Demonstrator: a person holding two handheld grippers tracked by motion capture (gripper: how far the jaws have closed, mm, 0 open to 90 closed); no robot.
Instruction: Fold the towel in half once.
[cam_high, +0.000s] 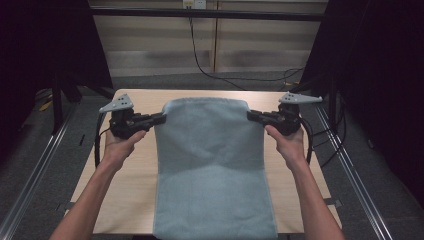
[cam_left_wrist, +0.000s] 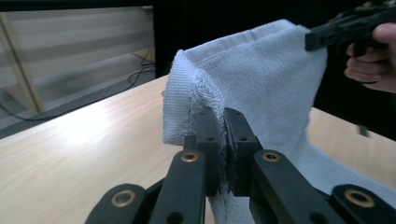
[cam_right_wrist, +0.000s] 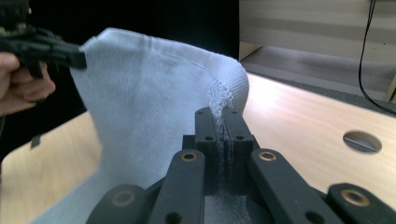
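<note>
Towel (cam_high: 212, 165), pale blue terry, lies lengthwise down the middle of the tabletop (cam_high: 127, 190), its near end hanging over the near edge and its far end lifted clear of the wood. Both far corners are held up: the left gripper (cam_high: 161, 117) pinches the far-left corner and the right gripper (cam_high: 251, 116) pinches the far-right corner, with the hem stretched fairly taut between them. In the left gripper view the two black jaws stand pressed together on a fold of the towel's edge (cam_left_wrist: 196, 88), cloth squeezed in the narrow slit between them; the right gripper view shows the same, jaws closed on the fringed edge (cam_right_wrist: 219, 100). This looks like the lift at the start of a fold, far end raised and ready to be brought toward the near end. The next move would call for both grippers to travel together toward the person, level and at an even pace, so that the hem stays straight and lands square on the near part. Each hand (cam_high: 119, 145) wraps its handle from below, forearms running in from the near side of the towel, wrists turned inward so that the grippers point at each other across it.
</note>
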